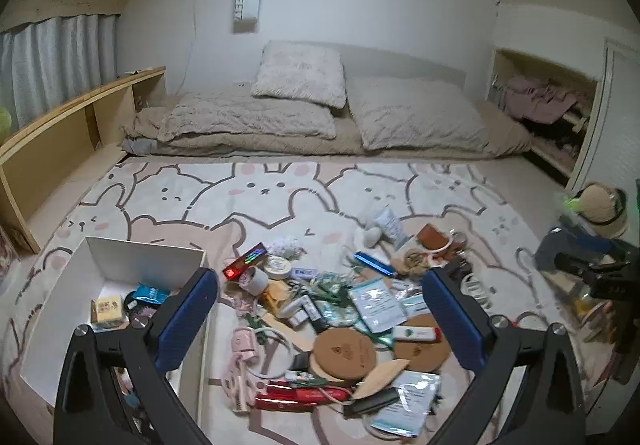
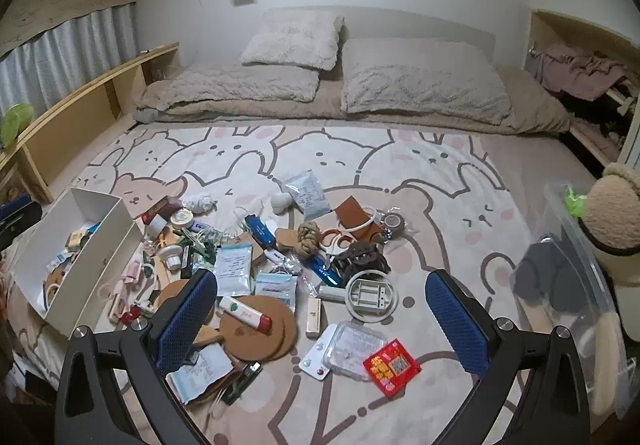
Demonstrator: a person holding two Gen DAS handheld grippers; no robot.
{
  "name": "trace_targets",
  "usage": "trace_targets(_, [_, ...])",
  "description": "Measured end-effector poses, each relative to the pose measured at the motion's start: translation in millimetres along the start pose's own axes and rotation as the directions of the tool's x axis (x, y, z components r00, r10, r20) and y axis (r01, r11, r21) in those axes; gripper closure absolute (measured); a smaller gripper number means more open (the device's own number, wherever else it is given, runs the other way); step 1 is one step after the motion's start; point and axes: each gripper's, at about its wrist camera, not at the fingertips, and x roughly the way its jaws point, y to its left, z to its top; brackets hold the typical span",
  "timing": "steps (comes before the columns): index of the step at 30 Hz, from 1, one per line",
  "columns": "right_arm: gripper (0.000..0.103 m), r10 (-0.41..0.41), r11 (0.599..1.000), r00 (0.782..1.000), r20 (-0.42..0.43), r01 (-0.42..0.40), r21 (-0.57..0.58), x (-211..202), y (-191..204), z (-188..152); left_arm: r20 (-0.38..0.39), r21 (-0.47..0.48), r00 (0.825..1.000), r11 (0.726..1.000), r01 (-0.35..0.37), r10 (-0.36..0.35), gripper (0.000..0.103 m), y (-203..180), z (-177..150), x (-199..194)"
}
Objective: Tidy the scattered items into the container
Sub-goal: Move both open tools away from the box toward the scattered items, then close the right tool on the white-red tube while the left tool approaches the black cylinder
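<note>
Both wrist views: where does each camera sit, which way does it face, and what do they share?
Left wrist: above the pile's left side, facing the bed; its open gripper frames the cork coasters, white box beside it.
Right wrist: further right, same heading; its open gripper frames the red packet.
Shared: box, coasters, rug, pillows.

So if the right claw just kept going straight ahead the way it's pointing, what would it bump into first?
Probably the round white ring-shaped holder lying on the bunny blanket, since it sits nearest the middle between the open right claw fingers. Depth is hard to judge; the clear plastic tray lies nearer the camera.
</note>
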Motion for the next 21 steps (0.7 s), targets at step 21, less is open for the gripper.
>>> trace_targets(21, [0.0,-0.015,0.979,0.981,-0.191,0.053,0.195,115.8,-31.2,-29.0,-0.237,0.044,0.971,0.998,0.037,-0.025,0.0,-18.3,-37.4,92.8])
